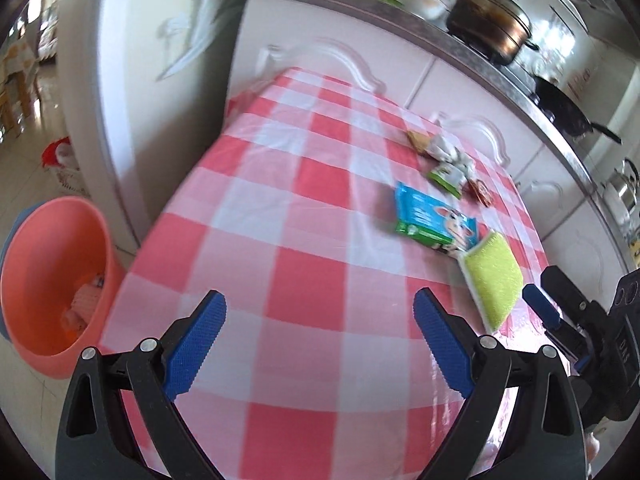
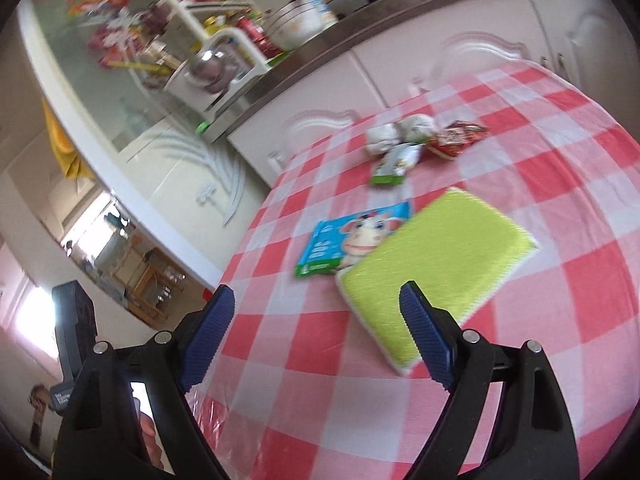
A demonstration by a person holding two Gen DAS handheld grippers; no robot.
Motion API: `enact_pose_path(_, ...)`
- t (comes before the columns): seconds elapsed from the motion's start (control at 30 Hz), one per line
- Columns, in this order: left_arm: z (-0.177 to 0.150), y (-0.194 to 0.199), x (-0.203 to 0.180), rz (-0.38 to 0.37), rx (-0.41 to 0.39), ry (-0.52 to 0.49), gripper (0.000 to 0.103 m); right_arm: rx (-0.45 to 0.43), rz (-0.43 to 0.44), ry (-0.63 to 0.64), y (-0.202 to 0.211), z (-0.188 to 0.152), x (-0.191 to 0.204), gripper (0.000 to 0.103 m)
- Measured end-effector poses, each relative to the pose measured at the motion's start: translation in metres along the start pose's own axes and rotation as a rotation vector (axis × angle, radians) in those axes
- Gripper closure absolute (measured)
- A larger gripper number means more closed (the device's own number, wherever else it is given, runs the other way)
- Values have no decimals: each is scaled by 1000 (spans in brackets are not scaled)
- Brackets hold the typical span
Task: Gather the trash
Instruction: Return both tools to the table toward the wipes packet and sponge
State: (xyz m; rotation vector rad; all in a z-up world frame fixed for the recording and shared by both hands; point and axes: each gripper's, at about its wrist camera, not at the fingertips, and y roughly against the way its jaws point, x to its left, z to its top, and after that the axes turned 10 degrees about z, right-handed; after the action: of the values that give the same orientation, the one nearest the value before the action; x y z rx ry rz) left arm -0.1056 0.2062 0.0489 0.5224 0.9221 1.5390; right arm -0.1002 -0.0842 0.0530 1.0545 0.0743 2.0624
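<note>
Trash lies on a red-and-white checked tablecloth [image 1: 304, 216]: a blue and green wrapper with a cartoon cow [image 1: 434, 220] [image 2: 354, 238], a small green and white packet [image 1: 446, 174] [image 2: 394, 164], crumpled white paper [image 1: 450, 150] [image 2: 400, 130], and a red wrapper [image 1: 480, 192] [image 2: 456, 138]. A yellow-green sponge [image 1: 494, 276] [image 2: 436, 260] lies beside the cow wrapper. My left gripper [image 1: 320, 312] is open over bare cloth, with nothing between its fingers. My right gripper [image 2: 318, 304] is open too, just short of the sponge's near edge; it also shows at the right edge of the left wrist view [image 1: 560, 300].
An orange plastic basin [image 1: 52, 276] holding some scraps stands on the floor left of the table. White cabinets [image 1: 460, 80] run behind the table, with pots [image 1: 488, 20] and a black pan [image 1: 568, 112] on the counter. A dish rack [image 2: 224, 60] stands further along.
</note>
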Motion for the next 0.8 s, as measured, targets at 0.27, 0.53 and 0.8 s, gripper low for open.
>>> enact_pose_path(0.27,10,-20,-53,53,-28,-103,9,-32,-16,-167,28,6,-46,18)
enact_pose_path(0.53,14,-50,-92,88,-21,-182,9,37,2,-178,16,10,-59,19)
enact_pose_path(0.8,18,-71,-110,102,-9,-217,9,60,-18,-141,5,15,-63,20)
